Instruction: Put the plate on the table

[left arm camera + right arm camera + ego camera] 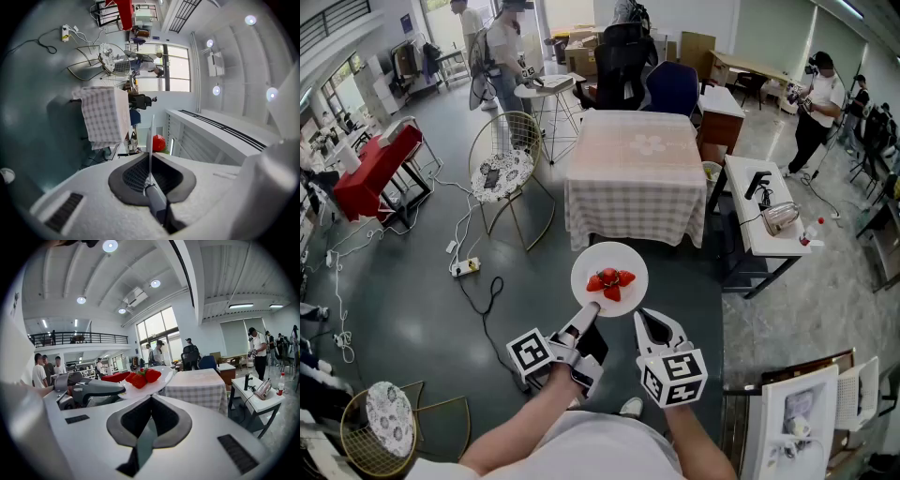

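Note:
A white plate (609, 272) carrying red strawberries (610, 281) hangs above the grey floor, a little in front of the table with the checked cloth (637, 173). My left gripper (592, 308) is shut on the plate's near rim. In the left gripper view the plate (150, 136) shows edge-on between the jaws, with a strawberry (159, 143) beyond it. My right gripper (641, 318) sits just right of the plate's near edge, shut and holding nothing. From the right gripper view (150, 397), the plate (157, 380) and strawberries (140, 378) float ahead, and the table (199, 385) stands beyond.
A wire chair (508, 173) stands left of the table, with a power strip and cable (466, 267) on the floor below it. A white side table (766, 220) stands to the right. A red bench (375, 169) is far left. People stand at the back.

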Demonstrator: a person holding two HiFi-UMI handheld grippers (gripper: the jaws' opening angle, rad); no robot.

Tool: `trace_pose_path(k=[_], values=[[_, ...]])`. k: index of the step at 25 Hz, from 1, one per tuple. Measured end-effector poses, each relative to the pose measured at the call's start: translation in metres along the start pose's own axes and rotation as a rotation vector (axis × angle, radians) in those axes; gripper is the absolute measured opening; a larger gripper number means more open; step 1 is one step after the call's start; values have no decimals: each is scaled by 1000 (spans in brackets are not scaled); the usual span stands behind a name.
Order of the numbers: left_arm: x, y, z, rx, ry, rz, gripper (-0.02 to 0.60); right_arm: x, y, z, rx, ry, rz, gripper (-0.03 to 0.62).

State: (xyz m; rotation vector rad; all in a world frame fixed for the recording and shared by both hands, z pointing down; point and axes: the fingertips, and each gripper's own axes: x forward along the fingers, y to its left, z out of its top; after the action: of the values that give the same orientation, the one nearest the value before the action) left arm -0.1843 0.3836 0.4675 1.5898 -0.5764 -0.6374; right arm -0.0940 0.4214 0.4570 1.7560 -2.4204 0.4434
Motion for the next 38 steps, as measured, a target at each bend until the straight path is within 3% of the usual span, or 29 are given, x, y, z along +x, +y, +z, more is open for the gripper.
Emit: trace_pose_path(k=[13, 22, 30, 38], values=[[27, 7, -38, 6, -40, 21, 18, -16, -43, -13, 3, 33, 60, 5], [48, 13, -35, 0, -56, 21, 18, -4, -63, -10, 2, 32, 71, 5], [93, 31, -7, -42, -40, 11, 18, 38, -89, -1, -12, 53, 36, 5], [152, 49, 62, -83, 1, 10, 18, 118, -107, 22, -14, 90, -19, 5]])
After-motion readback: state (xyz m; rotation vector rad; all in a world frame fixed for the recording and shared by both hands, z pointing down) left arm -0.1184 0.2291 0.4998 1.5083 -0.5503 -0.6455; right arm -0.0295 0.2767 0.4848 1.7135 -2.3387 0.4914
